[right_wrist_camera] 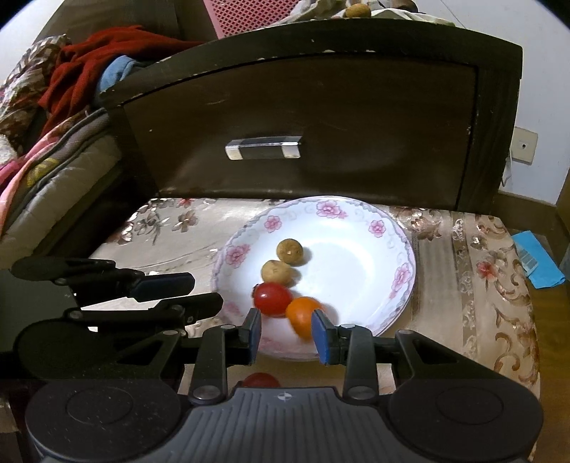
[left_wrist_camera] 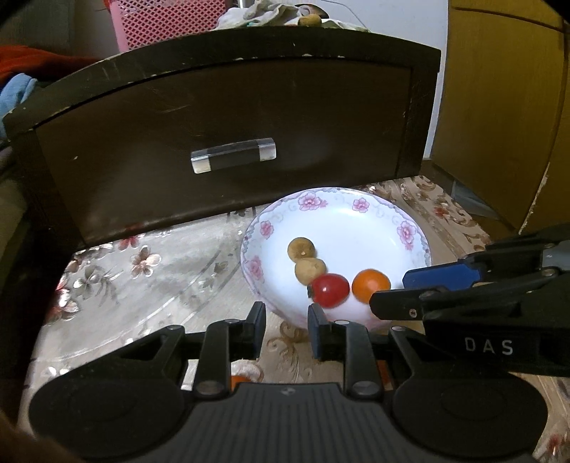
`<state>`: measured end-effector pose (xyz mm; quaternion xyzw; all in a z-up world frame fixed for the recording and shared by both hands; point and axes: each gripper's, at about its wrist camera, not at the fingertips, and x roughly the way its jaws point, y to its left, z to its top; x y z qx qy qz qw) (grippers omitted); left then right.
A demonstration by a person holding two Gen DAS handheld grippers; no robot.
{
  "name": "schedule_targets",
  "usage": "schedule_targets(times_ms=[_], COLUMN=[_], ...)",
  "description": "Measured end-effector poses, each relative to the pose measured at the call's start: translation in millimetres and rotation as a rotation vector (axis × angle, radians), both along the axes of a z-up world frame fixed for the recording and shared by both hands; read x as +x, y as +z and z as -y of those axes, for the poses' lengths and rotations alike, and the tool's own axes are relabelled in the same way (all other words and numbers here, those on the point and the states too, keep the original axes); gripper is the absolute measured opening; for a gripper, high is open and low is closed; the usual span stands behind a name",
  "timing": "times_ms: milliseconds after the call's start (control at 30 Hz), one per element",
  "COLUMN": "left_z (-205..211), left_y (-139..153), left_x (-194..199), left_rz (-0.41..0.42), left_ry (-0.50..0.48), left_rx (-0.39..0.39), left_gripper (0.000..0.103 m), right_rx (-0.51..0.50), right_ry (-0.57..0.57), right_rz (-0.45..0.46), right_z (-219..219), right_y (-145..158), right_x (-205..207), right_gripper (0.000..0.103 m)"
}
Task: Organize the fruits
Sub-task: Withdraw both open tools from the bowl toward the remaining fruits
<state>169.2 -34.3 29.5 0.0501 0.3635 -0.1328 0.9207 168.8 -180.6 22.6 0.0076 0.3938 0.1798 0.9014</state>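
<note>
Left hand-held gripper (left_wrist_camera: 287, 329): its two blue-padded fingers stand close together with nothing between them, hovering just off the near-left rim of the plate (left_wrist_camera: 409, 228); it is closed down to its narrowest and carries no fruit.

Right hand-held gripper (right_wrist_camera: 286, 334): fingers likewise drawn near together and empty, poised over the near rim of the same plate. The orange tomato (right_wrist_camera: 302, 313) lies just beyond the fingertips (it is blurred in this view, and contact with the right pad cannot be judged).

The plate is white with a border of pink flowers and sits on the bench (left_wrist_camera: 149, 281), which is covered by a floral cloth, directly in front of a dark wooden drawer front (left_wrist_camera: 228, 117) bearing a clear bar handle (left_wrist_camera: 233, 155).

Four fruits lie in the plate's near-left part. Two brownish round fruits, probably longans, (left_wrist_camera: 301, 248) and (left_wrist_camera: 310, 270), touch one another and run in a short line from the plate's middle toward the near rim. A red cherry tomato (left_wrist_camera: 329, 289) follows, touching the nearer longan; its long axis runs roughly left to right, with the dark stem end pointing left. The orange tomato sits just beside it on the right, near-round, with no axis to tell.

On the bench below each gripper's body a further fruit peeps out: a red one (right_wrist_camera: 260, 380) in the right wrist view, an orange sliver (left_wrist_camera: 237, 380) in the left.

Behind the drawer: a pink mesh basket (left_wrist_camera: 167, 21) and heaped red cloth (right_wrist_camera: 103, 53).
</note>
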Motion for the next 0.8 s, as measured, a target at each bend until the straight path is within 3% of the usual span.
schedule_targets(times_ms=[800], left_z=[-38], left_y=[-2], left_x=[-78], left_rz=[-0.1], left_ry=[0.026], left_rx=[-0.007], left_gripper=[0.034], right_rx=[0.035], right_ry=[0.105], right_rz=[-0.099], right_z=[-33], right_y=[-4], right_x=[-58], right_gripper=[0.03])
